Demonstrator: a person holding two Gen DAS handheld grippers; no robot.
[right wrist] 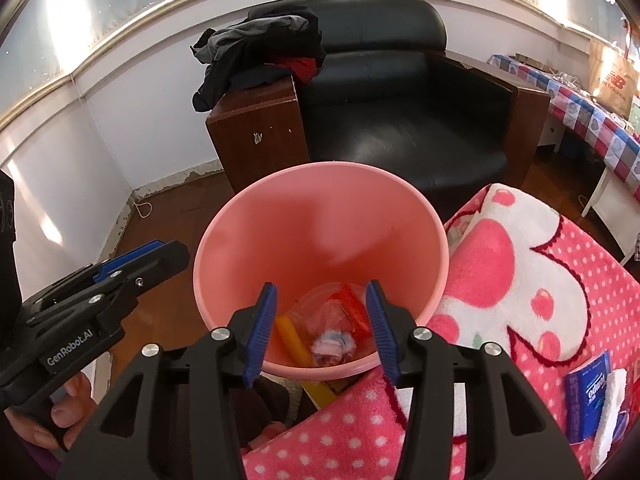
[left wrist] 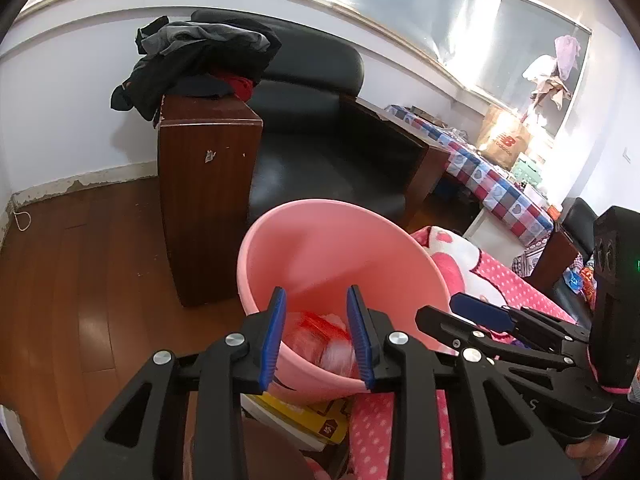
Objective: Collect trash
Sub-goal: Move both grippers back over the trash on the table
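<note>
A pink plastic bin (left wrist: 320, 216) (right wrist: 320, 232) stands between the floor and a blanket-covered surface. At its bottom lie a crumpled clear wrapper with red print (right wrist: 348, 304), a yellow strip (right wrist: 294, 338) and a white-blue tissue wad (right wrist: 334, 344). My left gripper (left wrist: 316, 300) hovers over the bin's near rim, open, with nothing between its blue pads. My right gripper (right wrist: 321, 292) hangs over the same rim, open and empty too. Each gripper shows in the other's view: the right gripper (left wrist: 440, 308) at the bin's right, the left gripper (right wrist: 168, 254) at its left.
A black armchair (right wrist: 400, 128) with wooden arms stands behind the bin, clothes (right wrist: 260, 52) piled on one arm. A pink dotted blanket (right wrist: 540, 280) lies at the right with a blue tissue pack (right wrist: 588, 396) on it. A checked-cloth table (left wrist: 492, 184) carries a paper bag. Yellow packaging (left wrist: 304, 416) sits under the bin.
</note>
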